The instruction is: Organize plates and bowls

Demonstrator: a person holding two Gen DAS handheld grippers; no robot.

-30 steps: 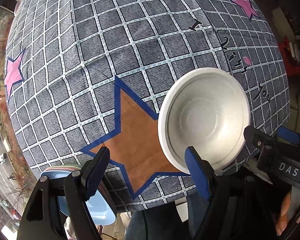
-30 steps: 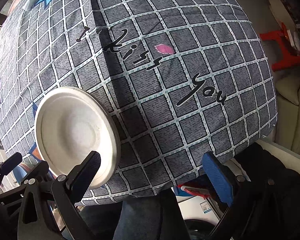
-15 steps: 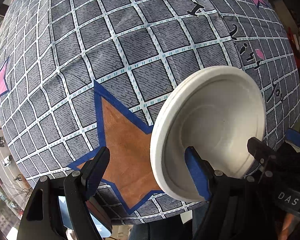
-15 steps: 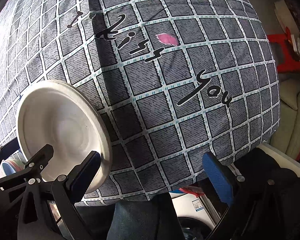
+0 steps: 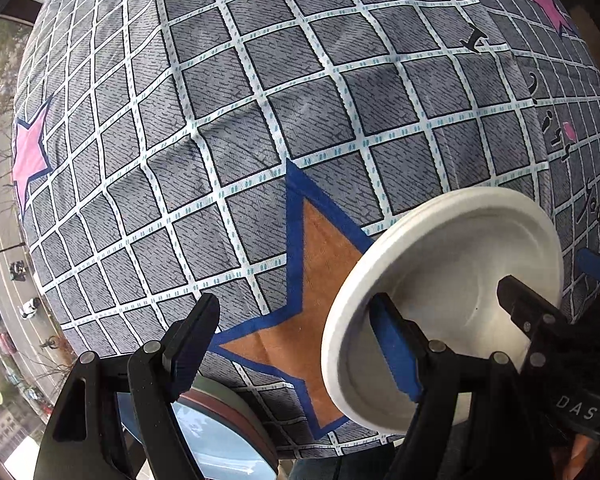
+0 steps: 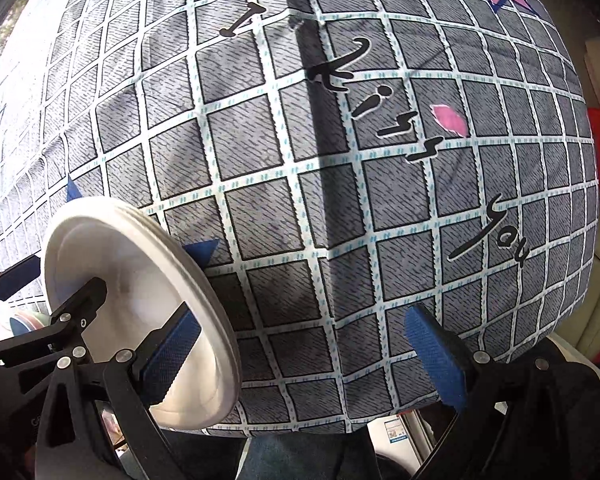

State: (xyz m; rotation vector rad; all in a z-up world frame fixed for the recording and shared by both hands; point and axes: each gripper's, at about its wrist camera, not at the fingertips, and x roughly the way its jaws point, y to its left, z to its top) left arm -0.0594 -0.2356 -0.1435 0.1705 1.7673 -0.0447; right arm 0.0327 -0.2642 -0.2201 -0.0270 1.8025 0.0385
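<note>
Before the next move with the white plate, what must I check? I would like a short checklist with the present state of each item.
1. Left gripper open: ok, jaws wide apart, nothing between them.
2. Right gripper open: ok, jaws wide apart, nothing between them.
3. White plate lying flat on the checked cloth: not ok, it stands tilted.
4. Firm hold on the plate: cannot tell; one finger of each gripper overlaps its inner face, and neither gripper closes on it.
5. Only one plate: cannot tell; the rim shows lines like a stack.
</note>
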